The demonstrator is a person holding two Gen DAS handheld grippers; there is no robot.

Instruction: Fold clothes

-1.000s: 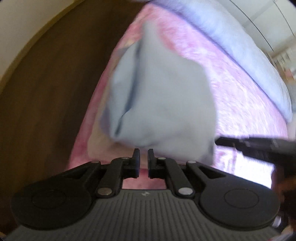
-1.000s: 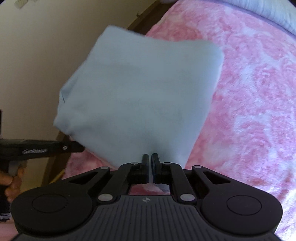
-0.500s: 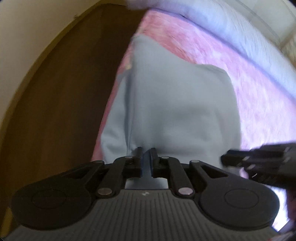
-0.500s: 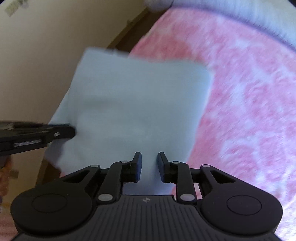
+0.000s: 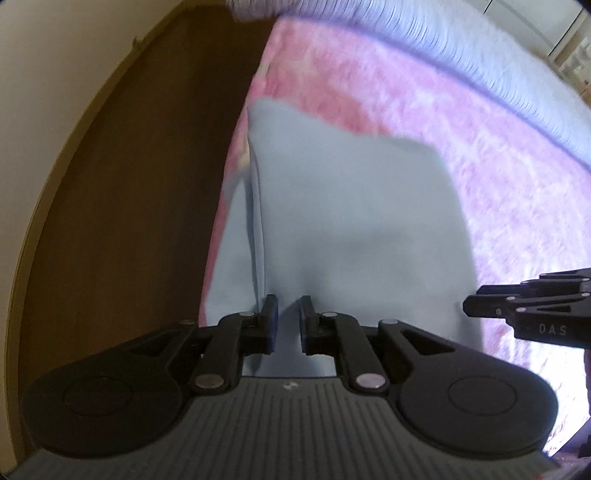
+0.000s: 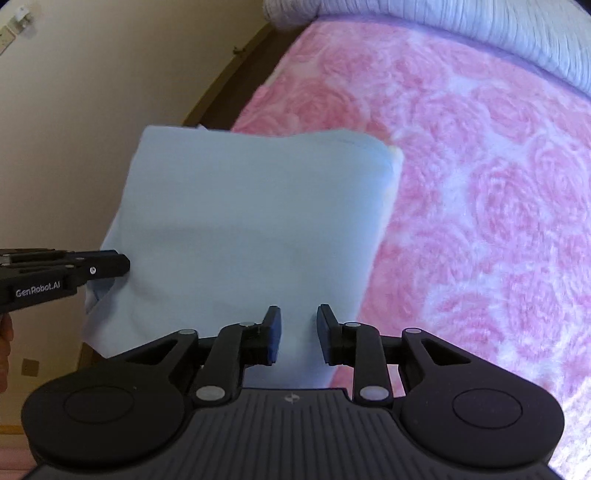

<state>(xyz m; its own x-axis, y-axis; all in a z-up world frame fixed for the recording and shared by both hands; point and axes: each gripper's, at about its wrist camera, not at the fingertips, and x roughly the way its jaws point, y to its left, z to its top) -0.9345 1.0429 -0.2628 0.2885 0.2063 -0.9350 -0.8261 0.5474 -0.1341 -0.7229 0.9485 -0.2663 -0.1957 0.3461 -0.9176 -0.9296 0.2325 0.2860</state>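
A folded light-blue cloth lies on the pink rose-patterned blanket, close to the bed's left edge. My left gripper is nearly closed, with the cloth's near edge filling the narrow gap between its pads. In the right wrist view, the left gripper touches the cloth's left side. My right gripper has its jaws apart over the cloth's near right edge, and the pads do not press on it. In the left wrist view, the right gripper sits beside the cloth's right border.
A lavender-grey ribbed quilt runs along the far side of the bed. Dark brown wood borders the bed on the left, with a cream wall beyond it. Part of a hand shows behind the left gripper.
The cloth hung lifted between both grippers and has come down onto the blanket. The right jaws went from shut on the cloth to apart. The left jaws parted only slightly.
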